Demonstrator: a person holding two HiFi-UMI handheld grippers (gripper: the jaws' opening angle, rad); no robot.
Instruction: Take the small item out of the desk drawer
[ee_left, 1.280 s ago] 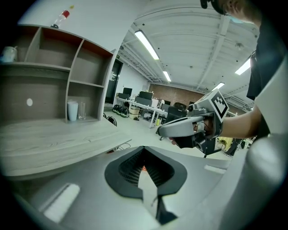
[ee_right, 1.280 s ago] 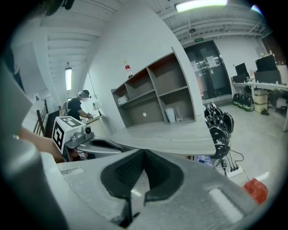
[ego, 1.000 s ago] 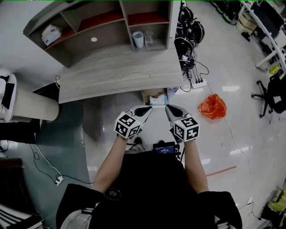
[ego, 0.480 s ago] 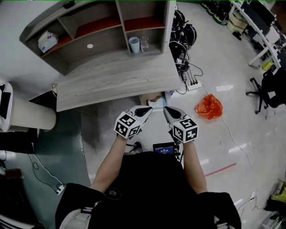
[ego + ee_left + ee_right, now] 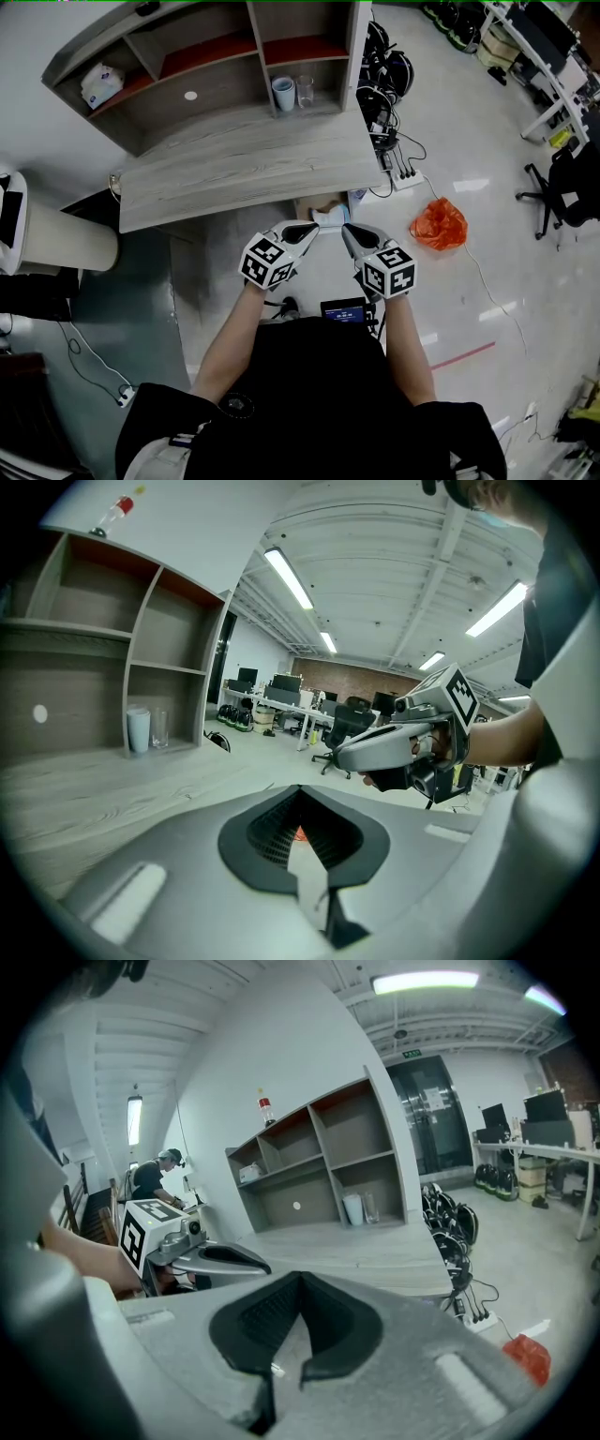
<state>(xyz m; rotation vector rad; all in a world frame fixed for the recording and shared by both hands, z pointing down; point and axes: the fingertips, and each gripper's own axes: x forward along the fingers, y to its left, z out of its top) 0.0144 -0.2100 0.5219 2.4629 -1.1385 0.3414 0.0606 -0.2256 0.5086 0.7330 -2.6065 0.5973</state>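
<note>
- Presently, left gripper [image 5: 309,231]: fingers closed together, nothing between them.
- Likewise right gripper [image 5: 349,232]: fingers shut, empty.
- Both held side by side, just below the table's [image 5: 244,173] front edge.
- Open drawer [image 5: 307,202] poking out from under the table: pale small item [image 5: 330,217] inside, near both fingertips; contact not discernible.
- Aside, orange bag [image 5: 439,225] on the floor, further right.

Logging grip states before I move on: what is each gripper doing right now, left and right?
Left gripper: jaws closed, holding nothing.
Right gripper: jaws closed, holding nothing.
</note>
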